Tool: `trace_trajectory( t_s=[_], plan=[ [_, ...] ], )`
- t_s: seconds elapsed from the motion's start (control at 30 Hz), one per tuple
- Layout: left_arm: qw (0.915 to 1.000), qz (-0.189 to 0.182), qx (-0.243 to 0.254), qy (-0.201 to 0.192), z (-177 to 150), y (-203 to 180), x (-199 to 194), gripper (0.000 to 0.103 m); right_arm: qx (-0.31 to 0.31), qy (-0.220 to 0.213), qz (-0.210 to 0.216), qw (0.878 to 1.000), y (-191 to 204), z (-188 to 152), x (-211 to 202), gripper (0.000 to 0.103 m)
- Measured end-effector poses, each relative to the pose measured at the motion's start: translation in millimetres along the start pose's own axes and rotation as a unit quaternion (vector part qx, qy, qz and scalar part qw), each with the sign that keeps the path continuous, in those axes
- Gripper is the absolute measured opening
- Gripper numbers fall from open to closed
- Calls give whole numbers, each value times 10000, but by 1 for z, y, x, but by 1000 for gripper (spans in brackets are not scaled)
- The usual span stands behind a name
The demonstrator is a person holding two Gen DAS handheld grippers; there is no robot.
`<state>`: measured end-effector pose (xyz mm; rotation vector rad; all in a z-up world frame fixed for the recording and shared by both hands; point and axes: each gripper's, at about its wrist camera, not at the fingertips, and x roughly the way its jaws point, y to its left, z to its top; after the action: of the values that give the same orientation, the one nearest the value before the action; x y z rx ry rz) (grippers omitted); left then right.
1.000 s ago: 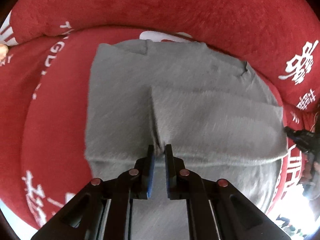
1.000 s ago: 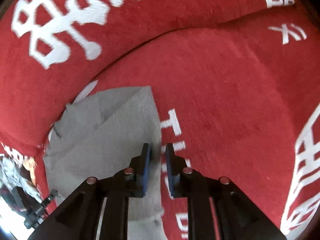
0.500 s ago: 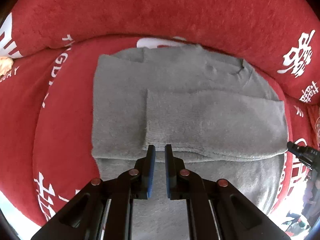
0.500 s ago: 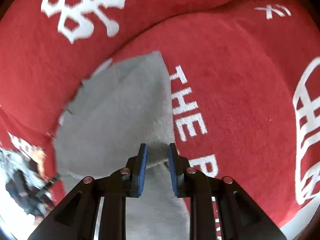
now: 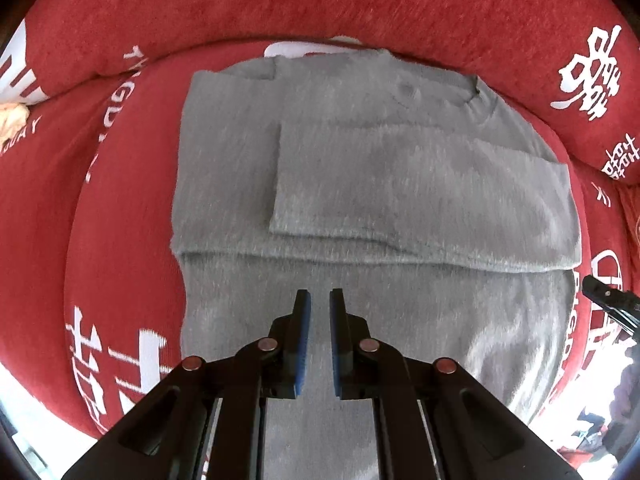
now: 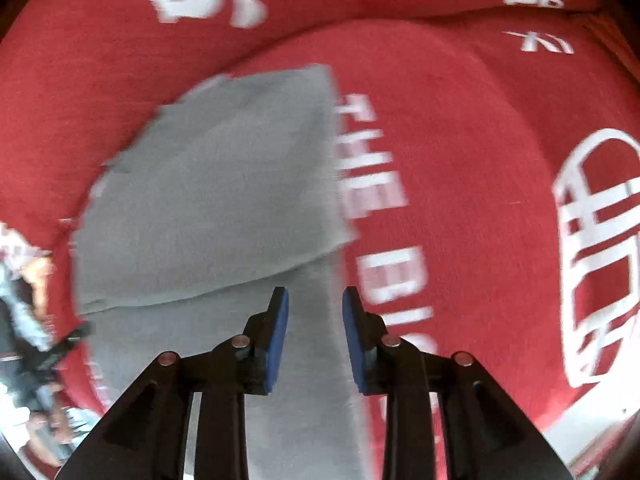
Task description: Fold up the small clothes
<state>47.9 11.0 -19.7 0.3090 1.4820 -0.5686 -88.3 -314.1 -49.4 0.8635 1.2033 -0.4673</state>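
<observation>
A grey sweater (image 5: pixel 400 184) lies flat on a red seat cushion (image 5: pixel 120 220), with a sleeve folded across its chest. My left gripper (image 5: pixel 320 304) hovers over the sweater's lower body, shut with nothing between its blue pads. The tip of my right gripper (image 5: pixel 600 296) shows at the sweater's right edge. In the right wrist view the sweater (image 6: pixel 220 200) looks blurred. My right gripper (image 6: pixel 315 300) is above its side edge. Its jaws are opening and hold nothing. The left gripper (image 6: pixel 76 336) appears small at the far left.
A red backrest (image 5: pixel 320 8) with white lettering curves behind the seat. A pale object (image 5: pixel 12 120) lies at the far left. Bare red cushion (image 6: pixel 480 160) stretches to the right of the sweater. Blurred clutter (image 5: pixel 600 420) shows beyond the cushion's near edge.
The left gripper drew back from the folded sleeve, which now lies flat. The right gripper pulled back along the sweater's edge and its jaws widened off the cloth.
</observation>
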Motion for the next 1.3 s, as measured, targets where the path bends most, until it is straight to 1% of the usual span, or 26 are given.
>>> trace_trajectory(
  t_s=[0.03, 0.07, 0.1, 0.13, 0.17, 0.2, 0.27, 0.4, 0.5, 0.57, 0.63, 0.67, 0.7, 0.73, 0.77, 0.8, 0.83, 0.87, 0.9, 0.93, 0.97, 1.07, 1.13, 1.2, 1.23, 1.3],
  plan=[
    [10000, -14, -5, 26, -3, 2, 0, 9, -19, 24, 249, 9997, 9, -3, 0, 31],
    [10000, -23, -4, 45, -6, 3, 0, 9, -28, 118, 587, 9982, 22, -6, 3, 36],
    [10000, -28, -3, 65, -8, 5, 0, 9, -1, 293, 1026, 9943, 37, -9, 10, 41],
    [10000, -31, 4, 79, -9, 7, 1, 9, 52, 424, 1351, 9899, 46, -10, 17, 41],
    [9999, -40, 19, 92, -12, 10, 1, 9, 132, 628, 1772, 9821, 65, -13, 29, 42],
    [9999, -55, 24, 85, -14, 12, 0, 9, 167, 752, 1977, 9772, 77, -14, 38, 42],
    [9999, -71, 24, 76, -19, 17, -1, 9, 251, 1051, 2456, 9633, 110, -18, 63, 41],
    [9998, -115, -140, 97, -29, 33, -2, 9, 596, 1368, 2965, 9433, 161, -19, 110, 41],
    [9992, -76, -375, 83, -37, 48, -2, 9, 948, 1589, 3037, 9346, 179, -25, 138, 41],
    [9985, -68, -533, 141, -40, 57, -1, 9, 1094, 1649, 2934, 9353, 181, -34, 146, 41],
    [9978, -89, -631, 155, -44, 65, -1, 9, 1218, 1576, 2924, 9353, 183, -35, 149, 41],
    [9977, -73, -653, 163, -47, 69, -1, 12, 1258, 1513, 2896, 9367, 182, -34, 147, 41],
    [9976, -53, -666, 175, -48, 71, 0, 25, 1314, 1461, 2854, 9380, 182, -33, 147, 41],
    [9974, -24, -694, 191, -49, 73, 0, 76, 1371, 1432, 2847, 9379, 182, -32, 147, 41],
    [9967, 125, -795, 117, -51, 77, -3, 103, 1447, 1401, 2830, 9377, 180, -32, 147, 41],
    [9964, 196, -826, -1, -52, 79, -7, 103, 1519, 1373, 2816, 9374, 179, -31, 147, 41],
    [9967, 152, -797, -19, -52, 79, -9, 103, 1581, 1352, 2804, 9371, 177, -30, 148, 41],
    [9966, 99, -813, -5, -53, 81, -10, 103, 1664, 1326, 2802, 9361, 176, -30, 148, 37],
    [9966, 64, -826, -3, -53, 82, -11, 103, 1754, 1288, 2802, 9350, 176, -30, 149, 21],
    [9966, 60, -818, 4, -53, 83, -12, 103, 1742, 1283, 2761, 9365, 178, -28, 150, 12],
    [9968, 84, -795, -1, -53, 83, -12, 103, 1684, 1294, 2711, 9388, 179, -28, 150, 9],
    [9963, 136, -846, -48, -50, 83, -14, 103, 1590, 1278, 2749, 9396, 184, -29, 148, 9],
    [9956, 194, -913, -62, -50, 90, -16, 103, 1516, 1270, 2780, 9400, 185, -31, 145, 9],
    [9950, 297, -950, -77, -48, 98, -18, 103, 1325, 1362, 2649, 9454, 189, -35, 149, 8],
    [9950, 327, -945, -68, -48, 95, -14, 103, 1237, 1411, 2559, 9483, 190, -37, 151, 8],
    [9950, 360, -931, -34, -47, 94, -12, 103, 1104, 1458, 2540, 9498, 192, -39, 156, 8]
  ],
)
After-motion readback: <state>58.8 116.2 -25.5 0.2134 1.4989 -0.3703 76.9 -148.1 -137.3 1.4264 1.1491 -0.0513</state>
